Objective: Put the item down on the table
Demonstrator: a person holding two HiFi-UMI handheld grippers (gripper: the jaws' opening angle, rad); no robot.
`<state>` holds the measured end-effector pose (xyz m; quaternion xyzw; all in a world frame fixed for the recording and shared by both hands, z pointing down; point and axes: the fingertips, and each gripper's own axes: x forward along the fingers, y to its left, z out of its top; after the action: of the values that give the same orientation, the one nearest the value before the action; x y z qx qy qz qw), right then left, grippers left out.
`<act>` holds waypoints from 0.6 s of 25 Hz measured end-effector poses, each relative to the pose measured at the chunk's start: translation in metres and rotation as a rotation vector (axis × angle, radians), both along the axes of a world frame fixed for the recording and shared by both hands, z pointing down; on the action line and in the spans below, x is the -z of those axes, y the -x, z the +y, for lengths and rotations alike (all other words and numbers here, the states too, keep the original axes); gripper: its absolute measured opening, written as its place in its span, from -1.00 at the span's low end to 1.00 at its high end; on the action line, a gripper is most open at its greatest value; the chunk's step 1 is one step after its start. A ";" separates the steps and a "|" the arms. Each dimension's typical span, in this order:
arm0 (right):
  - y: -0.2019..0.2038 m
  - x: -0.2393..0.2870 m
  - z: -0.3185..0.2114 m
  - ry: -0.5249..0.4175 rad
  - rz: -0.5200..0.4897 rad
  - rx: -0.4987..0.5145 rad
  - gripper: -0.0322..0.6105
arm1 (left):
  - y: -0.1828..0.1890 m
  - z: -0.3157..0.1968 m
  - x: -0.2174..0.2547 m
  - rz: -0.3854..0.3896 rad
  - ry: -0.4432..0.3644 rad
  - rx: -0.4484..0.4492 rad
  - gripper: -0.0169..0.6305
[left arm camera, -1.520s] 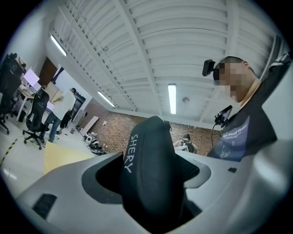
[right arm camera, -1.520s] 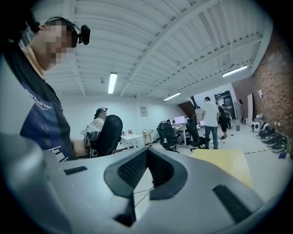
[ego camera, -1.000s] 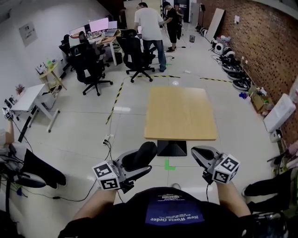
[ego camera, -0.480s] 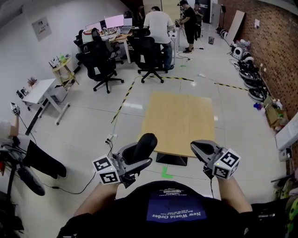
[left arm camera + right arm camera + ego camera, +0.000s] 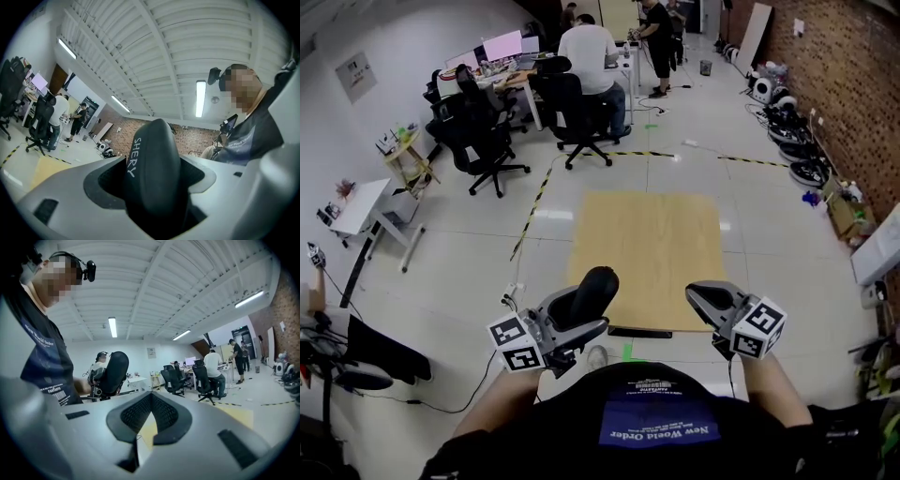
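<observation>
holding the item, a dark rounded oblong case bearing white print, upright in the left gripper, clamping it low around its base and leaving most of its length standing free above the jaws. carrying it in the air close to the chest, hovering about level with the near edge of the table and seemingly not yet over the bare wooden top. holding the right gripper alongside, well apart from the item, pinching its jaws together on nothing. judging the main risk as letting go too soon: opening the jaws here, probably short of the tabletop, and so likely dropping the item to the tiled floor. risking, too, a swing or slip while reaching forward, given the low grip on a smooth, top-heavy-looking shape. risking a topple on release if setting it down on its narrow end, then possibly rolling on its curved side toward an edge, so preferring to aim well in from the near rim and lay it flat. also chancing a knock against the table edge by lowering before clearing it, given the steep head view and the difficulty of judging height from it. not counting on the right gripper to catch anything while closed up like this.
</observation>
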<state>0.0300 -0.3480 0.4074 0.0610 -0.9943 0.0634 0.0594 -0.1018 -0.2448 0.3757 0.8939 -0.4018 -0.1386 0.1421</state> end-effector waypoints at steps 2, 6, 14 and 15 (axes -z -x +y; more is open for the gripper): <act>0.012 0.000 -0.017 -0.010 0.010 -0.022 -0.94 | 0.014 -0.022 -0.004 0.008 -0.003 -0.025 0.10; 0.051 0.008 -0.051 -0.020 0.024 -0.080 -0.94 | 0.058 -0.064 -0.006 0.010 -0.007 -0.083 0.10; 0.123 0.001 -0.111 0.027 0.020 -0.182 -0.94 | 0.132 -0.135 -0.030 -0.044 0.014 -0.192 0.10; 0.131 -0.001 -0.116 0.033 0.021 -0.188 -0.94 | 0.140 -0.141 -0.034 -0.042 0.021 -0.202 0.10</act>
<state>-0.1009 -0.4639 0.4087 0.1537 -0.9824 0.0845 0.0645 -0.2419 -0.3862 0.4092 0.9310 -0.3139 -0.1007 0.1566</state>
